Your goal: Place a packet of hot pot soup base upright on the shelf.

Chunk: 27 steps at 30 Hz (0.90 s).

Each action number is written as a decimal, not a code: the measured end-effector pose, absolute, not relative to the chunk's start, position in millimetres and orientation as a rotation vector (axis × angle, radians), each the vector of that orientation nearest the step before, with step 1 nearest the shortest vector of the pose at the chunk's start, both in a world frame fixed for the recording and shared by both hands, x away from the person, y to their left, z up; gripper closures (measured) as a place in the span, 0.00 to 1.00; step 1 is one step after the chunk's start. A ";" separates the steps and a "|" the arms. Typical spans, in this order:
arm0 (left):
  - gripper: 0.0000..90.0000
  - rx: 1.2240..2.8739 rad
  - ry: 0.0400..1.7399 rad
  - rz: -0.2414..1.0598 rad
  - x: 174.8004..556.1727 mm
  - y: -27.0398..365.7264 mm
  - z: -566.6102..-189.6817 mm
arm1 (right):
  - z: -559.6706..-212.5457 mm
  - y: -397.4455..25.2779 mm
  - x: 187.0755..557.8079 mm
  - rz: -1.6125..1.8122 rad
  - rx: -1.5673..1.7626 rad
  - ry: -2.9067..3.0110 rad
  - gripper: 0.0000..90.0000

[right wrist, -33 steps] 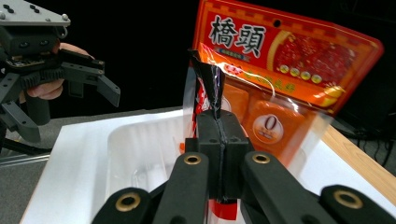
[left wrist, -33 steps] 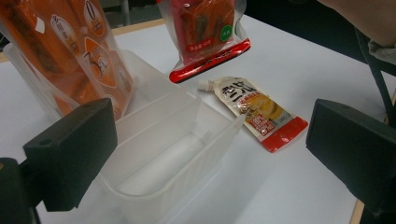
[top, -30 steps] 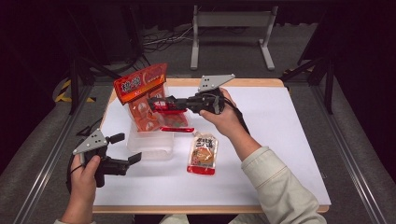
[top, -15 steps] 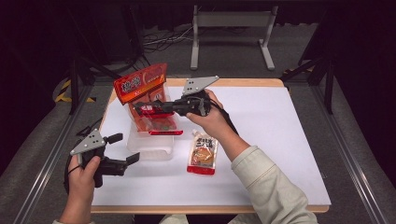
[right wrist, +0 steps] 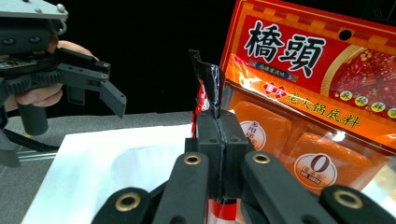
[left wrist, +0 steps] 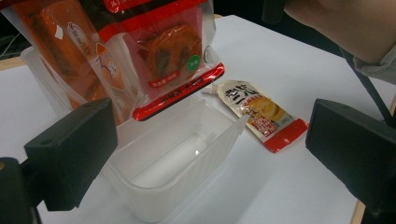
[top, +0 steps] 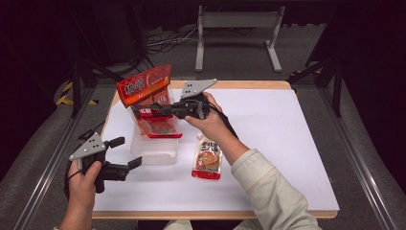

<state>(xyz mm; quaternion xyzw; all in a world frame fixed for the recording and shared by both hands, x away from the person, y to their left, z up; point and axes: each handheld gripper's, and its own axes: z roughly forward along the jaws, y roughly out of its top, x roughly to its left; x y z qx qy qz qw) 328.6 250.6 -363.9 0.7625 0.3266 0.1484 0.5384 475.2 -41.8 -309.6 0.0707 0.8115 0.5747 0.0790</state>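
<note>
A clear plastic tub [top: 154,152] stands on the white table [top: 287,143], and a large orange-red packet [top: 143,85] leans upright at its far end. My right gripper [top: 140,112] is shut on the top edge of a smaller red-trimmed snack packet [top: 160,127], which hangs over the tub. In the right gripper view the jaws [right wrist: 218,128] pinch that packet's dark top seam [right wrist: 208,81] beside the orange packet [right wrist: 317,93]. My left gripper [top: 127,152] stands open at the tub's near left, nothing in it. From the left gripper view [left wrist: 212,158] the hanging packet [left wrist: 175,56] hovers above the tub [left wrist: 177,163].
A cream and red sauce pouch [top: 207,158] lies flat on the table right of the tub, also in the left gripper view [left wrist: 259,114]. The table's wooden edge [top: 239,85] runs along the back. A metal stand [top: 237,28] is on the floor beyond.
My right gripper has carried the small packet leftward, from right of the tub to over it, next to the orange packet. The left gripper has barely moved.
</note>
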 end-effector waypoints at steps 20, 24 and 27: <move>0.03 1.798 0.780 0.353 328.6 254.0 -363.7 | -325.2 -22.6 479.5 1.709 0.217 2.429 1.00; 0.03 1.797 0.779 0.351 328.8 254.1 -363.9 | -328.1 -19.1 480.2 1.707 0.213 2.429 1.00; 0.03 1.796 0.780 0.353 329.1 254.0 -364.1 | -328.8 -18.4 481.0 1.707 0.210 2.425 1.00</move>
